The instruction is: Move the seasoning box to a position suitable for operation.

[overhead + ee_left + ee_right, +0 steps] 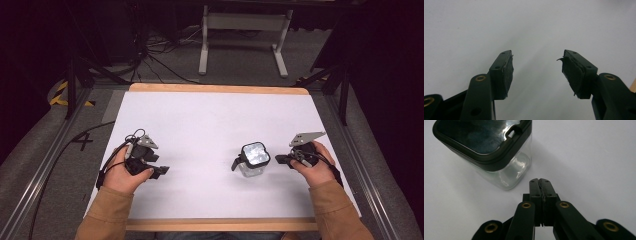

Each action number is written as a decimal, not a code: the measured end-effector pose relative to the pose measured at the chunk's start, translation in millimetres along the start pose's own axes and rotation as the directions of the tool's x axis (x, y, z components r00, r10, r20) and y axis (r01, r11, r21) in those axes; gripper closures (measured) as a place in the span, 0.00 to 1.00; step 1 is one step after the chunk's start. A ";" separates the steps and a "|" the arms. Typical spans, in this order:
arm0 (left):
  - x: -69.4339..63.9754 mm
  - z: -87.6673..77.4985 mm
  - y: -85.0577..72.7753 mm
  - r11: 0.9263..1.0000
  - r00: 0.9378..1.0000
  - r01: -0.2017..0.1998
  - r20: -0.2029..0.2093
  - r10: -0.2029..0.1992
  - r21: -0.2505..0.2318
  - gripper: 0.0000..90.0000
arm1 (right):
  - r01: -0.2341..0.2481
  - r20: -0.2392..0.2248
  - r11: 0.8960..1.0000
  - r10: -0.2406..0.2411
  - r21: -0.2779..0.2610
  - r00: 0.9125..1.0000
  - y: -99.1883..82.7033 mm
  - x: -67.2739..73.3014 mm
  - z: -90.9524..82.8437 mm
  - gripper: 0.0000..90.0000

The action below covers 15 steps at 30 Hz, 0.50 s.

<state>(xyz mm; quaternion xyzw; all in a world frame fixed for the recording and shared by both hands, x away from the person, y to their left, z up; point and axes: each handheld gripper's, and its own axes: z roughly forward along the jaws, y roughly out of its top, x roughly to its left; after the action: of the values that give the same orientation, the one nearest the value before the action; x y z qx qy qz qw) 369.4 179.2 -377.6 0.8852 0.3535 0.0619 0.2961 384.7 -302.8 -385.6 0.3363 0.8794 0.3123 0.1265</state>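
Just beside the clear jar (pixel 499 157), the right gripper's (pixel 540 181) jaws are clenched empty; the left gripper's (pixel 536 65) gape over bare table (pixel 210 115).

Both forearms, in tan sleeves, came in from the bottom edge of the high view, the left angled inward to the right and the right angled inward to the left. The left hand (pixel 121 172) wrapped the left gripper (pixel 161 171), whose tips pointed right and toward the table's middle; in the left gripper view its jaws stood wide apart, the worn pads (pixel 508 71) facing each other with nothing between them. The right hand (pixel 317 169) held the right gripper (pixel 278 159) pointing left, its grey plate raised above the knuckles. In the right gripper view its jaws met flush, pad against pad, gripping nothing.
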 end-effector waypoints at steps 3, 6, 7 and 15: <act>-0.8 0.9 0.2 1.000 1.000 -0.009 0.007 0.009 0.014 0.47 | -0.001 -0.006 1.000 0.001 0.000 1.000 1.6 2.3 4.3 0.99; -2.5 2.3 0.1 1.000 1.000 -0.008 0.003 0.008 0.011 0.47 | 0.008 -0.003 1.000 -0.008 -0.004 1.000 4.8 7.3 12.8 0.99; -2.7 2.5 0.2 1.000 1.000 -0.009 0.004 0.009 0.010 0.47 | 0.008 -0.008 1.000 -0.008 -0.006 1.000 5.8 8.6 14.3 1.00; -2.6 3.0 0.4 1.000 1.000 -0.008 0.004 0.008 0.010 0.47 | 0.022 -0.010 1.000 -0.021 0.011 1.000 7.5 14.0 18.7 1.00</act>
<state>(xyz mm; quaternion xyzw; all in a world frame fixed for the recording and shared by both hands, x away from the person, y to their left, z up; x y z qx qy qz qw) 368.7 175.8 -379.5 0.8882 0.3497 0.0597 0.2921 386.3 -280.3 -395.5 0.3261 0.8854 0.3075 0.1237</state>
